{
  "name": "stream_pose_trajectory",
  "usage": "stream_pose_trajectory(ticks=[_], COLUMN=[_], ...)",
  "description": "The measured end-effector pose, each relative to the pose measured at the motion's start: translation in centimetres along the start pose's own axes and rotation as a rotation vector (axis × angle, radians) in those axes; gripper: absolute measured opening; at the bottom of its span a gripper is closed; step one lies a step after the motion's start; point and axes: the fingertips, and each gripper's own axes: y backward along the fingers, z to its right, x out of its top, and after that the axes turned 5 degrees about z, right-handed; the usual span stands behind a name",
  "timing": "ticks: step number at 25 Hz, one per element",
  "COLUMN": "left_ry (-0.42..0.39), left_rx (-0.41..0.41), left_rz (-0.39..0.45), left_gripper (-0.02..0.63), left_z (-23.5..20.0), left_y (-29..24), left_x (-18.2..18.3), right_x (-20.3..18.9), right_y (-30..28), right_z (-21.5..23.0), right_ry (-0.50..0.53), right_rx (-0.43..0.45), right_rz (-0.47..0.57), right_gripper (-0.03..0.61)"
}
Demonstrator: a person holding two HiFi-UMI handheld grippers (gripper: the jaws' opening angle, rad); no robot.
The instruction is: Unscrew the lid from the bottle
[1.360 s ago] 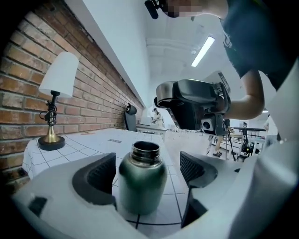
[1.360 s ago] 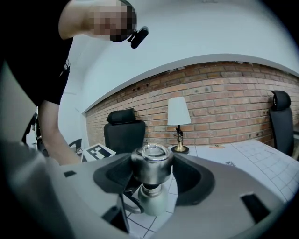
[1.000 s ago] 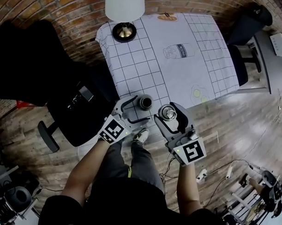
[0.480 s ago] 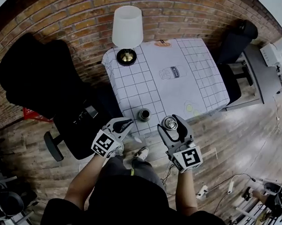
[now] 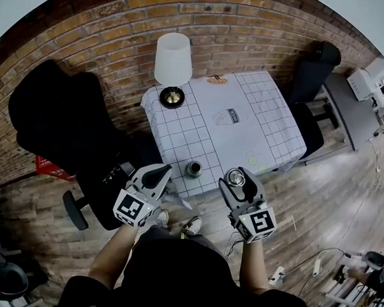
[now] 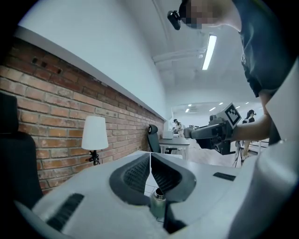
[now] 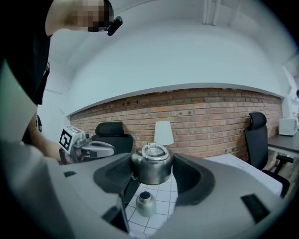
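Note:
The steel bottle (image 5: 193,168) stands upright with its mouth open on the checked tablecloth (image 5: 243,129), near the front edge. It also shows as the bottle (image 7: 145,204) below my right jaws and the bottle (image 6: 158,200) below my left jaws. My right gripper (image 5: 239,176) is shut on the round steel lid (image 5: 234,177), held off the table's front edge; the lid (image 7: 150,165) sits between both pads. My left gripper (image 5: 161,173) hangs left of the bottle and apart from it, its jaws closing fully together with nothing between them, as the left gripper (image 6: 150,164) view shows.
A white-shaded lamp (image 5: 173,67) stands at the table's far left corner. A black office chair (image 5: 61,123) is left of the table and another chair (image 5: 311,75) at its right. A brick wall (image 5: 89,33) runs behind, with wooden floor below.
My left gripper has drawn back from the bottle and its wide-open jaws have shut empty. Both grippers sit further from the table. The right gripper still holds the lid.

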Motion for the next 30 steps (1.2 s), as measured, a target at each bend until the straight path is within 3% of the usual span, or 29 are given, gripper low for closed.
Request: stream_pose_trajectory(ticks=[6,17,30], left_ry=[-0.037,-0.074,-0.069], left_rx=[0.073,0.083,0.068], left_rz=[0.076,0.099,0.117], left_gripper=[0.029,0.027,0.026], left_z=[-1.1,-2.0,-1.6], left_y=[2.2,2.5,1.3], left_x=[3.7,4.9,5.8], right_x=[1.9,4.0,4.6], right_y=[0.1,0.0,-1.2], right_z=[0.2,1.1,0.4], right_ry=[0.015,0.019,0.042], right_rx=[-0.01,-0.033,0.019], right_rz=[0.034,0.058,0.057], right_gripper=[0.264,0.264,0.264])
